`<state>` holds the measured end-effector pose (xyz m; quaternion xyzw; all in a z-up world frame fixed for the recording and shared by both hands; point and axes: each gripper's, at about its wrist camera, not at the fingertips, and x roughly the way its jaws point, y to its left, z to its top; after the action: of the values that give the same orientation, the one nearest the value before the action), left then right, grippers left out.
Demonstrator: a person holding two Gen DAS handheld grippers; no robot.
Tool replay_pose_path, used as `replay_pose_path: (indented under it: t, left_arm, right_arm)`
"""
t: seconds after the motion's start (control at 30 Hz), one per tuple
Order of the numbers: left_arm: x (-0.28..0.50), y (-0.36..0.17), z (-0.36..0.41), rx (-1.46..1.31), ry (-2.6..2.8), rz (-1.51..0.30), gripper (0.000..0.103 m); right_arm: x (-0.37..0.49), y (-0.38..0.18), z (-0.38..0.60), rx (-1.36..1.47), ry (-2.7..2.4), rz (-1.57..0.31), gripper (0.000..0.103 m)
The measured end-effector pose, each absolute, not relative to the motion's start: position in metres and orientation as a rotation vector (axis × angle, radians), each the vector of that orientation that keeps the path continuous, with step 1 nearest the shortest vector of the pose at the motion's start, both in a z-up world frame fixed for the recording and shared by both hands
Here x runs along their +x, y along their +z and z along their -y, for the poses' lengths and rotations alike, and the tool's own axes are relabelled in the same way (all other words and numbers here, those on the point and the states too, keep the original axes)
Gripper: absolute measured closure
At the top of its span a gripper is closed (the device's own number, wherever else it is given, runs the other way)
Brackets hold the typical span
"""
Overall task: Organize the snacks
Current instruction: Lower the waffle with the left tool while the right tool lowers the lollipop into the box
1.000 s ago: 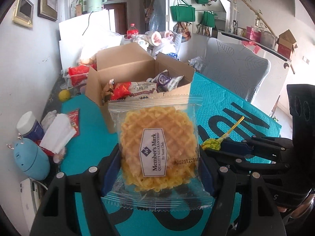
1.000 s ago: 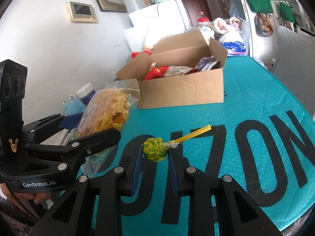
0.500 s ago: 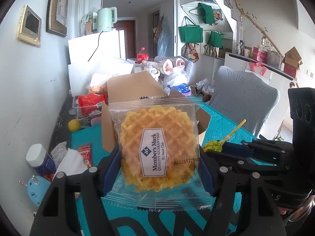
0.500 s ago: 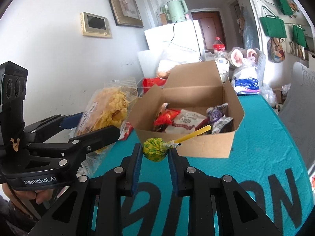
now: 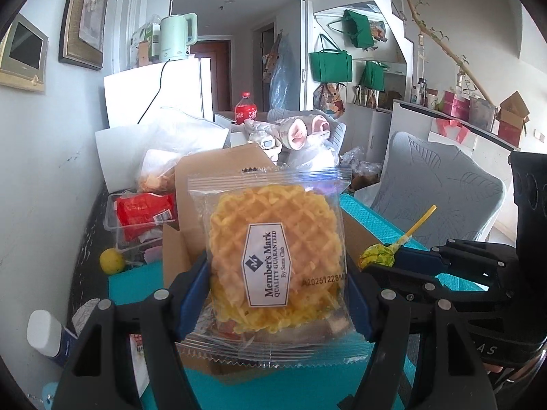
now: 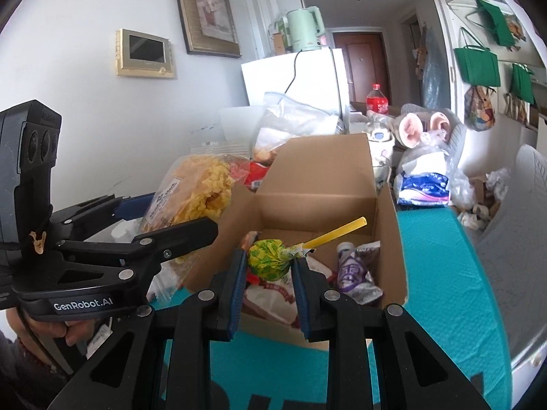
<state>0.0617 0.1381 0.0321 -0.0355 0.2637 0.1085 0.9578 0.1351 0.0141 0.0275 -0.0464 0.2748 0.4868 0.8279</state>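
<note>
Left tongs (image 5: pixel 277 294): clenched on the waffle packet (image 5: pixel 273 256) — centre of the left view, upright.
Box (image 6: pixel 328 205): open cardboard, mid-frame in the right view, on the teal bench (image 6: pixel 441 273).
Right tongs (image 6: pixel 268 270): grasping the lollipop (image 6: pixel 268 259) — stick pointing upper right, over the box.

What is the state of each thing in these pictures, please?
Left gripper: shut on the waffle pack.
Waffle pack: sealed, held upright.
Right gripper: shut on the lollipop.
Lollipop: wrapped, stick pointing up and right.
Cardboard box: open, snacks inside.
Cola bottle: capped, upright.
</note>
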Motion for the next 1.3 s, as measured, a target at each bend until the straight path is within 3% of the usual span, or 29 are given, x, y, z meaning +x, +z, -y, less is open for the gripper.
replay_pose_path:
  t: [0.5,1.3]
  left_arm:
    - [0.145,0.021,-0.198,-0.086,0.249,-0.562,0.033]
    - [0.207,-0.049,-0.228,-0.130,0.271,-0.901,0.033]
  right_arm:
    - [0.215,0.018,-0.077,-0.142,1.021,-0.605,0.077]
    - [0.261,-0.031,-0.112,-0.260,0.915,-0.825,0.077]
